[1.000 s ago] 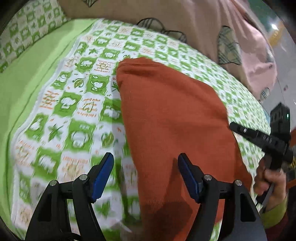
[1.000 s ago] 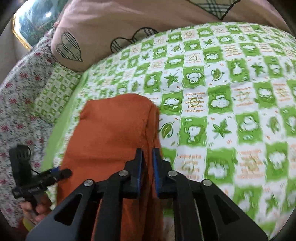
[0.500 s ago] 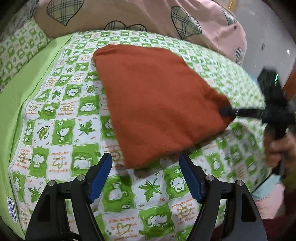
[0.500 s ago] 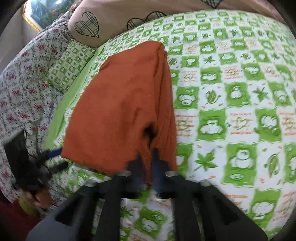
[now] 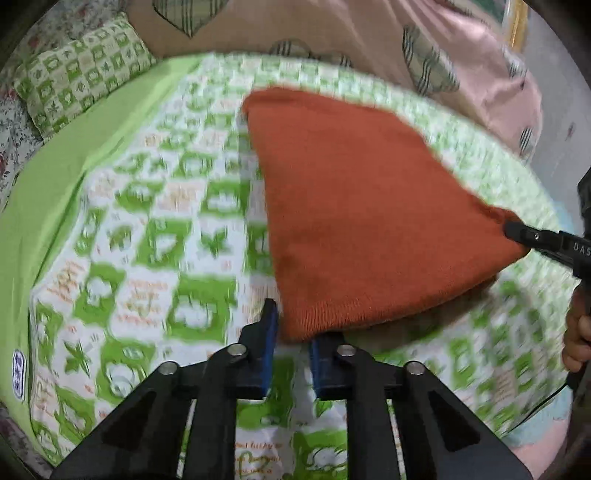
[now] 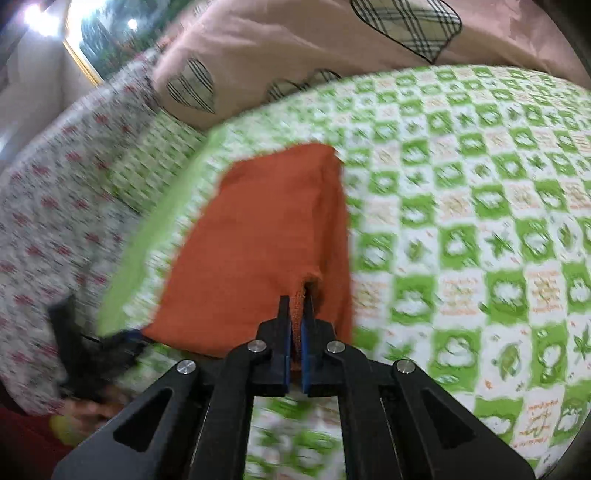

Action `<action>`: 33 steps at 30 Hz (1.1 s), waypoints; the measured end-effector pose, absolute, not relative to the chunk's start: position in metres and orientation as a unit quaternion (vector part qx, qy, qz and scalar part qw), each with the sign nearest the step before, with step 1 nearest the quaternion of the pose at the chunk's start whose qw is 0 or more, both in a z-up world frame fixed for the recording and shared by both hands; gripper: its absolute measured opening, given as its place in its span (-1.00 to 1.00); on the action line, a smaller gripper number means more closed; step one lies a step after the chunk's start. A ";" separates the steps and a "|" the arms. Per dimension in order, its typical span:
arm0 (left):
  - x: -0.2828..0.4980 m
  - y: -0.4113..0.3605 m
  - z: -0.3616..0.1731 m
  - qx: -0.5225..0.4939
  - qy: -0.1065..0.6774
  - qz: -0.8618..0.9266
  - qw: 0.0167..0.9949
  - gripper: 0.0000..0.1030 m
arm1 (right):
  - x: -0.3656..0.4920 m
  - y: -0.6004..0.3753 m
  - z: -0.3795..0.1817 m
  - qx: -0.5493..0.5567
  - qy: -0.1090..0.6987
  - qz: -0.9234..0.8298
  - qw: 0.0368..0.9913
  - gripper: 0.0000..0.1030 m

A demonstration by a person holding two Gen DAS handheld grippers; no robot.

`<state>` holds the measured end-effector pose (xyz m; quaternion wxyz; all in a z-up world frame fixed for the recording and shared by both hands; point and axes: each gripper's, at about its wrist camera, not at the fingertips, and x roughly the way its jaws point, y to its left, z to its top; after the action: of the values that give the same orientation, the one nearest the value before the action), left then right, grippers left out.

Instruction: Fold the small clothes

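An orange knitted garment (image 5: 369,214) lies folded on the green-and-white checked bedspread (image 5: 147,258). My left gripper (image 5: 291,332) has its blue-padded jaws closed in around the garment's near left corner, with a narrow gap still showing. My right gripper (image 6: 294,314) is shut on the garment's near right corner (image 6: 297,306) and lifts it slightly; the right gripper also shows in the left wrist view (image 5: 532,240). The garment (image 6: 258,240) stretches away from me. The left gripper appears blurred at the left of the right wrist view (image 6: 122,339).
A pink quilt with checked hearts (image 5: 369,33) lies bunched along the far side. A small green checked pillow (image 5: 81,74) sits at the far left. A floral sheet (image 6: 48,221) covers the left side. The bed's edge is close on my side.
My left gripper has moved in onto the garment's near left corner and its jaws have closed most of the way. My right gripper keeps its hold on the other corner.
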<state>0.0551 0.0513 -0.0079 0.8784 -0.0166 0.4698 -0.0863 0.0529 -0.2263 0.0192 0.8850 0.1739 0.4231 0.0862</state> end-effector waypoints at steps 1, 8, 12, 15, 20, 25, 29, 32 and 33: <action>0.055 0.048 -0.011 -0.011 0.472 -0.085 0.877 -0.82 | 0.053 -0.227 0.012 0.167 0.432 0.077 0.883 -0.91; 0.058 0.050 -0.016 -0.018 0.480 -0.092 0.872 -0.84 | 0.051 -0.238 -0.029 0.153 0.463 0.027 0.872 -0.91; 0.058 0.053 -0.015 -0.019 0.484 -0.105 0.868 -0.83 | 0.050 -0.237 -0.028 0.148 0.465 0.022 0.872 -0.91; 0.050 0.063 -0.010 -0.033 0.494 -0.132 0.859 -0.76 | 0.045 -0.239 -0.024 0.164 0.466 0.024 0.869 -0.54; 0.039 0.085 0.016 -0.065 0.478 -0.179 0.858 -0.76 | 0.030 -0.260 0.003 0.194 0.443 0.003 0.875 -0.41; 0.078 0.074 0.043 -0.088 0.441 -0.212 0.868 -0.69 | 0.069 -0.245 0.036 0.189 0.409 0.051 0.891 -0.41; 0.112 0.057 0.048 -0.089 0.432 -0.221 0.870 -0.62 | 0.126 -0.212 0.041 0.179 0.403 0.106 0.891 -0.41; 0.132 0.050 0.043 -0.086 0.437 -0.216 0.869 -0.62 | 0.165 -0.198 0.028 0.183 0.422 0.123 0.880 -0.41; 0.136 0.048 0.037 -0.082 0.446 -0.214 0.865 -0.62 | 0.181 -0.197 0.021 0.179 0.434 0.120 0.875 -0.41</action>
<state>0.1358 0.0479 0.0368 0.8651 -0.0818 0.4460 -0.2145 0.1807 -0.1967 0.0207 0.8750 0.1786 0.4338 0.1196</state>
